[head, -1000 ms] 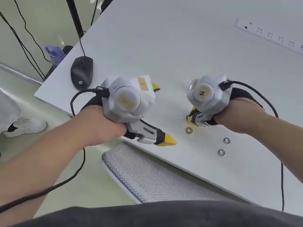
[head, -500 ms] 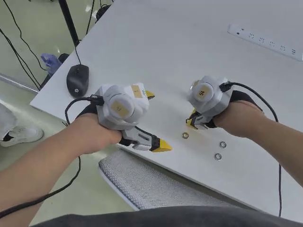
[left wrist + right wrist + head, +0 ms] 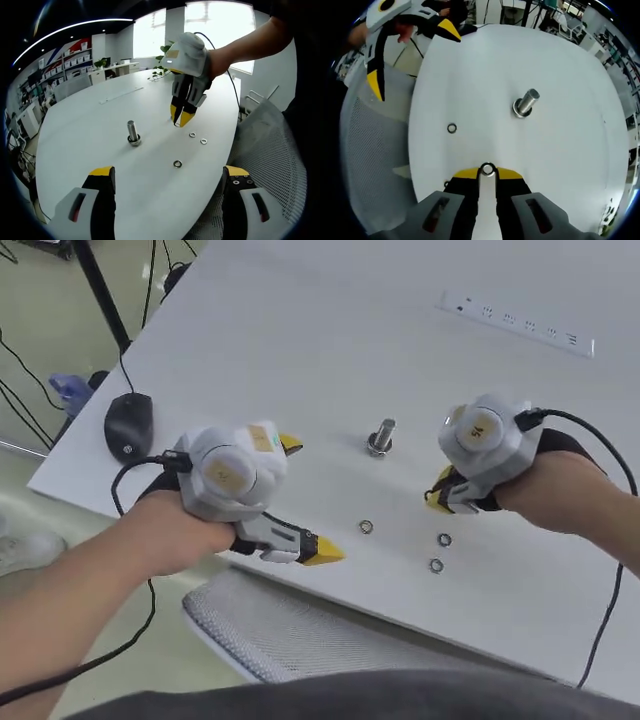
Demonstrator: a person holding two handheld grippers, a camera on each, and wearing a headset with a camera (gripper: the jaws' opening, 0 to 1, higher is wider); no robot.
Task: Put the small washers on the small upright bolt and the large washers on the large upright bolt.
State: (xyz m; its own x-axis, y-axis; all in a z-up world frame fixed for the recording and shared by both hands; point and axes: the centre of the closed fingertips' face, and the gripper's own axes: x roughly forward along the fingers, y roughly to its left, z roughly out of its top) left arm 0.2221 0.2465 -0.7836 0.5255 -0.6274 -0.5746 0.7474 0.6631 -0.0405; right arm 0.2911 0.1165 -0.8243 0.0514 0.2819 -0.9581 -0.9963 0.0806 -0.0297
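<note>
My right claw (image 3: 488,174) is pinched on a washer (image 3: 488,169), the bolt (image 3: 526,102) stands upright on the counter (image 3: 470,75) just ahead, a touch right, and my left claw (image 3: 310,498) gapes open.

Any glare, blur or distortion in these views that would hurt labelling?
Head view: sharp, evenly lit, no glare on the table. Left gripper view: windows blown out, fisheye curving the table edge. Right gripper view: fisheye too, yet the washer at the jaws is crisp.
</note>
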